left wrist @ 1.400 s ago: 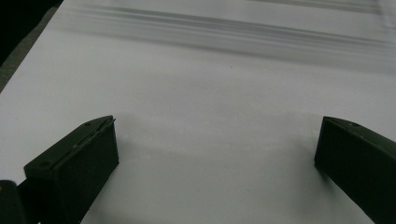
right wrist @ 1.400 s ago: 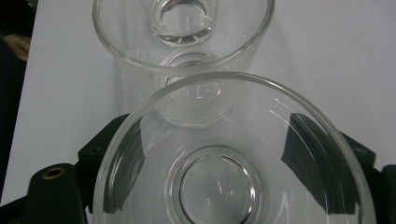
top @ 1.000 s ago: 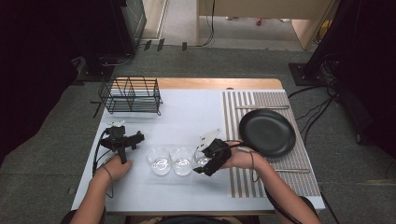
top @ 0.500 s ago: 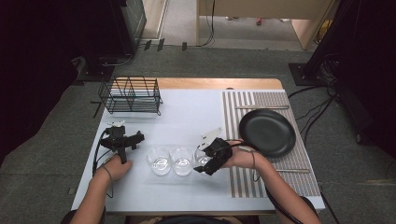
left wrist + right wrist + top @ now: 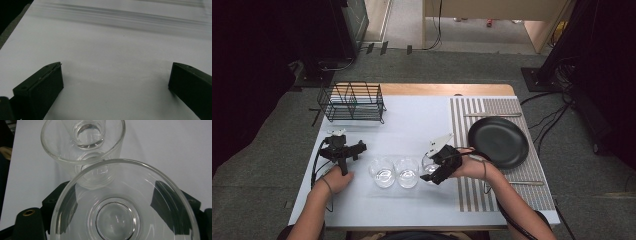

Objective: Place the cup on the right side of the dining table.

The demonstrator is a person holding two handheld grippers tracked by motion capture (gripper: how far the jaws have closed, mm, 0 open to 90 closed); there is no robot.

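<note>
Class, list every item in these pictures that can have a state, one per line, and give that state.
Right gripper: shut on the right glass.
Right glass: upright, empty, held between the fingers.
Middle glass: upright, empty, standing free.
Left glass: upright, empty, standing free.
Left gripper: open, nothing between its fingers.
Wire rack: upright, empty.
Black plate: empty, on the striped mat.

High cam sat above the white table (image 5: 412,125) looking forward-down from afar; each gripper cam sat just above that table, the right one sharing the glasses (image 5: 120,202) with it.
</note>
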